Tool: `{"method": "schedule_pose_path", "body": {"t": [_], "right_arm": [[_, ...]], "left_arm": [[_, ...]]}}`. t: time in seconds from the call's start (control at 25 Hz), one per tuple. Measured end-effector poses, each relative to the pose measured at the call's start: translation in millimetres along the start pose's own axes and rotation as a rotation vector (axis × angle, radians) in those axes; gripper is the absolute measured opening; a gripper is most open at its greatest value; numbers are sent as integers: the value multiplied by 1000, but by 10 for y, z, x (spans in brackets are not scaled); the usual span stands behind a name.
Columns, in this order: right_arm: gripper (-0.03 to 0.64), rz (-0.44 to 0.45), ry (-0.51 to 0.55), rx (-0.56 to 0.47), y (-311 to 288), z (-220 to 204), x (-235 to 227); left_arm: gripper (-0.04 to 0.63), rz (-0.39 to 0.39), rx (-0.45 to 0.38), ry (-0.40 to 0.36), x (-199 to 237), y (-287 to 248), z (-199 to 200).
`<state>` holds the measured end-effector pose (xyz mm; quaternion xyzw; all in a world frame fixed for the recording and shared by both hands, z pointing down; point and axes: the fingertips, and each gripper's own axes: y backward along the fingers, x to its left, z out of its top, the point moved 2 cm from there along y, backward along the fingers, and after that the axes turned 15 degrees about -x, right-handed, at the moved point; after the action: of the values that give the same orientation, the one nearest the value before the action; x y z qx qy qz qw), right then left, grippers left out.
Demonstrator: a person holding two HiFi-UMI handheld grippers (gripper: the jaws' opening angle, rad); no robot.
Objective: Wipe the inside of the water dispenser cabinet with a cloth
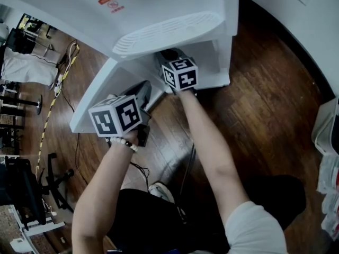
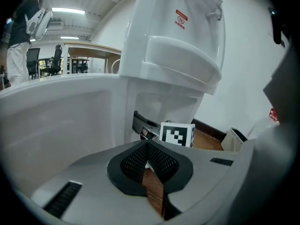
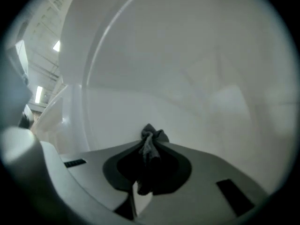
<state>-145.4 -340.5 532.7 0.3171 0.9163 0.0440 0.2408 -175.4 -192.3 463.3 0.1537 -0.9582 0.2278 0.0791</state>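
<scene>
Right gripper view: nearest the lens, the right gripper [image 3: 148, 159] was seen clamped on a dark grey cloth [image 3: 151, 138], a bunched tuft of which stood up past the jaw tips. Just beyond it the curved white inner wall of the cabinet [image 3: 197, 78] filled the picture; whether the cloth touched that wall could not be told.

In the left gripper view, the left gripper [image 2: 149, 146] was seen with its mesh-faced tips set together and nothing held between them. A wedge of wooden floor [image 2: 154, 191] was visible through the gap lower down. Past the tips, the marker cube [image 2: 177, 134] of the other gripper was seen at the cabinet's mouth, below the white water dispenser [image 2: 178, 55] with its red label [image 2: 181, 18].

In the head view, the cabinet door [image 1: 98, 97] was seen standing open just beside the left gripper, with the right forearm [image 1: 204, 136] reaching toward the opening.

Farther off, a desk [image 2: 89, 48] and an office chair [image 2: 57, 60] were seen under ceiling strip lights [image 2: 68, 11] — and a person [image 2: 23, 36] was seen standing at the far left.
</scene>
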Motion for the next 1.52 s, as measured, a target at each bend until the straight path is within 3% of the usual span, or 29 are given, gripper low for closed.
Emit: {"method": "schedule_pose_path", "body": {"t": [0.12,0.24,0.64,0.8,0.96,1.08,1.36,1.44,1.52], "right_arm": [[34,-83,-108,51,89,-274,-222],[34,-158,-146,127,155,-540,-381],[38,-166,-16,426,149,-1070,-481],[37,-130,47,437,41,-1054,-536],[37,-160,-3,354,-98,-909,-598],[37,-103,-13,205,-207,-624,-532],[34,25,81,-101,-361,157,-190],[34,4,68,-179,-395,362,-171],[35,-105,18,-205,-406,427,-328]], "left_arm": [[-11,-3,3,1,2,-8,-6],[-11,-8,11,-8,-8,-19,-21],[-11,-17,28,9,-10,-37,-54],[-11,-23,27,24,-34,-4,-43],[-11,-33,24,29,-80,38,-30],[-11,-33,18,29,-77,62,-10],[-11,-31,16,33,-93,90,12],[-11,-31,12,29,-92,93,25],[-11,-26,9,25,-79,104,37]]}}
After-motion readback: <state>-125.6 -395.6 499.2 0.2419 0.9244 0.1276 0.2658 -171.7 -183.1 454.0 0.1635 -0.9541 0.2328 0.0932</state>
